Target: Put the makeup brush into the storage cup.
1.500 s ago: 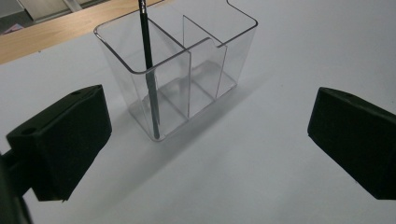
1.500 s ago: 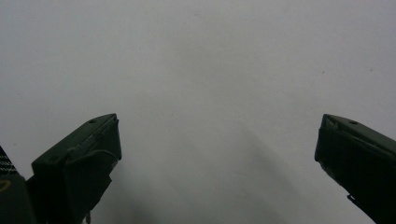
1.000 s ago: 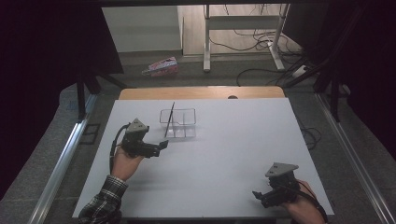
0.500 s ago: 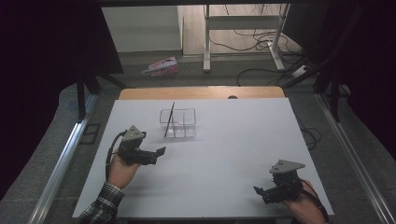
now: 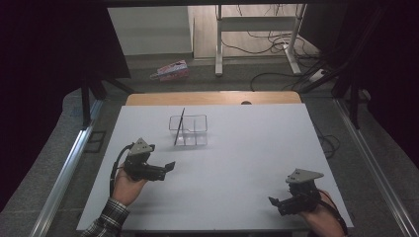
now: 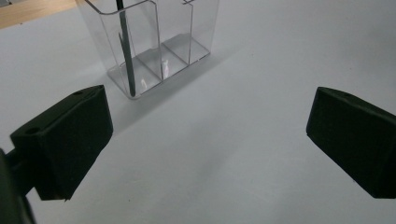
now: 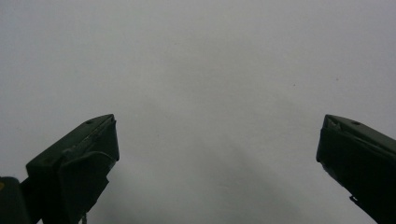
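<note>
A clear plastic organiser with several compartments stands on the white table, toward the back. A thin dark stick leans upright in its left compartment, seen close in the left gripper view as the stick inside the organiser. My left gripper is open at the front left, a short way before the organiser, nothing between its jaws. My right gripper is open near the front right edge, over bare table.
A wooden strip borders the table's far edge. Beyond it on the floor lie a pink package, cables and a desk frame's legs. Metal rails run along both table sides.
My left gripper has drawn back toward the front left, away from the organiser. The right gripper has shifted slightly toward the front edge. The stick stays in the organiser.
</note>
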The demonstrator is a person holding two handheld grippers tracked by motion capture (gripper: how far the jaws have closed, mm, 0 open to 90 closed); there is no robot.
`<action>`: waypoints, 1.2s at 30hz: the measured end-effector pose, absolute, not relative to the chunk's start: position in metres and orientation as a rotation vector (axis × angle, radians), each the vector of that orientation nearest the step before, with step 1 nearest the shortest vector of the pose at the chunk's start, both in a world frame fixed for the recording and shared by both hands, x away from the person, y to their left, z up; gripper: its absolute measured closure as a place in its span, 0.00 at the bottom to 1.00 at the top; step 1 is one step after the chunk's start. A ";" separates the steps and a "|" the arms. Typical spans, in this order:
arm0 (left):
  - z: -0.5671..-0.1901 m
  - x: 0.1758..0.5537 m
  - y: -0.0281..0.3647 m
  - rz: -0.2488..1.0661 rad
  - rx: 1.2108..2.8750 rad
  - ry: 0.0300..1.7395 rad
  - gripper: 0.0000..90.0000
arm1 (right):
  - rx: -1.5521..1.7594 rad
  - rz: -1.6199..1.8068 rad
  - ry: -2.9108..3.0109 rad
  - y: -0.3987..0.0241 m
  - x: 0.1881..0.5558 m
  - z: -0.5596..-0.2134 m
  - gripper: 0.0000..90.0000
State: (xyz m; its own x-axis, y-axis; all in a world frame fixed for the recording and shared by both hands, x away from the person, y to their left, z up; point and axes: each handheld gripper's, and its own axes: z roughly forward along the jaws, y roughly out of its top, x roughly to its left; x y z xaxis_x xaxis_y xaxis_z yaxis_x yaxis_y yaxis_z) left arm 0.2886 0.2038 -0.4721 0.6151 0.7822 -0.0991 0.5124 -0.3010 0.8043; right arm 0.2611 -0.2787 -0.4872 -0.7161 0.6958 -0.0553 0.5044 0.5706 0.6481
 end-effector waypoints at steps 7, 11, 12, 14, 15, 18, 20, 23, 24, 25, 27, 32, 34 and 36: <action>-0.472 0.281 0.206 0.394 1.961 1.033 0.01 | 0.984 0.891 2.503 -0.279 0.261 -0.487 0.00; -0.472 0.278 0.207 0.399 1.967 1.026 0.01 | 0.983 0.893 2.504 -0.279 0.261 -0.487 0.00; -0.472 0.277 0.207 0.402 1.970 1.026 0.01 | 0.983 0.894 2.505 -0.279 0.261 -0.487 0.00; -0.473 0.275 0.208 0.407 1.974 1.027 0.01 | 0.981 0.894 2.506 -0.279 0.261 -0.487 0.00; -0.473 0.274 0.208 0.410 1.975 1.030 0.01 | 0.982 0.894 2.507 -0.279 0.261 -0.487 0.00; -0.474 0.272 0.210 0.417 1.976 1.034 0.01 | 0.980 0.893 2.509 -0.279 0.261 -0.487 0.00; -0.474 0.271 0.211 0.427 1.977 1.039 0.01 | 0.981 0.892 2.508 -0.278 0.261 -0.487 0.00; -0.474 0.268 0.214 0.434 1.977 1.045 0.01 | 0.979 0.890 2.510 -0.279 0.261 -0.487 0.00; -0.474 0.268 0.214 0.437 1.977 1.048 0.01 | 0.976 0.888 2.510 -0.279 0.261 -0.487 0.00; -0.474 0.267 0.215 0.437 1.975 1.051 0.01 | 0.975 0.887 2.510 -0.278 0.261 -0.487 0.00; -0.473 0.265 0.216 0.440 1.973 1.055 0.01 | 0.975 0.886 2.509 -0.278 0.261 -0.487 0.00; -0.474 0.260 0.218 0.447 1.974 1.064 0.01 | 0.975 0.885 2.509 -0.278 0.261 -0.487 0.00; -0.474 0.258 0.219 0.450 1.972 1.068 0.01 | 0.975 0.885 2.509 -0.278 0.261 -0.487 0.00; -0.474 0.256 0.220 0.450 1.972 1.072 0.01 | 0.972 0.886 2.512 -0.278 0.261 -0.487 0.00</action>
